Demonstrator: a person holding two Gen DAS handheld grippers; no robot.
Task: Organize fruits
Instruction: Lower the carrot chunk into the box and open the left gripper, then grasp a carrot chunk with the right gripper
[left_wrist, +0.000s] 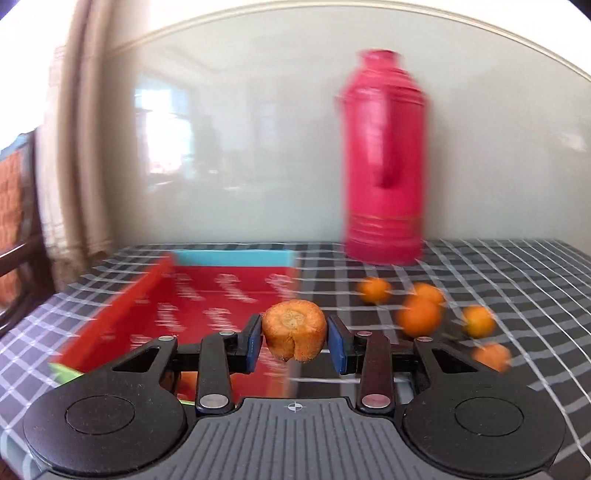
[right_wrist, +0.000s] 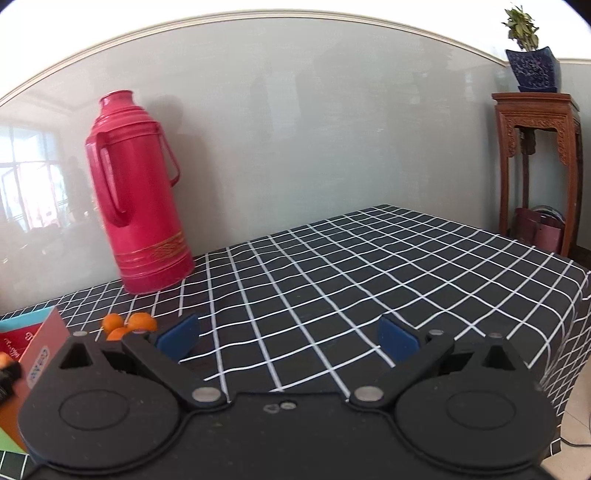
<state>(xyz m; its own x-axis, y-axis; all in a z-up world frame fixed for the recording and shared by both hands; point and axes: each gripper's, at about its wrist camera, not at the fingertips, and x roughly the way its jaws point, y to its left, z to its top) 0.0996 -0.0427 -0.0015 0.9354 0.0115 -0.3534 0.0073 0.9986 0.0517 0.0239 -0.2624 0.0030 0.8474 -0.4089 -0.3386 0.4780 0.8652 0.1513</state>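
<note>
The stubby orange carrot piece with a cut, cracked face (left_wrist: 294, 329) sits pinched between the blue pads of the left tool (left_wrist: 295, 341), held above the near edge of the shallow red cardboard box with a blue end wall (left_wrist: 229, 291).

Risk: the grip covers only the rounded sides; the piece may roll out and fall short of the box.

Five small round orange fruits (left_wrist: 419, 317) lie on the black-and-white checked surface (left_wrist: 517, 295) at 2 o'clock, near the tall pink thermos flask (left_wrist: 384, 158).

The right tool (right_wrist: 288, 338) is wide open and holds nothing.
</note>
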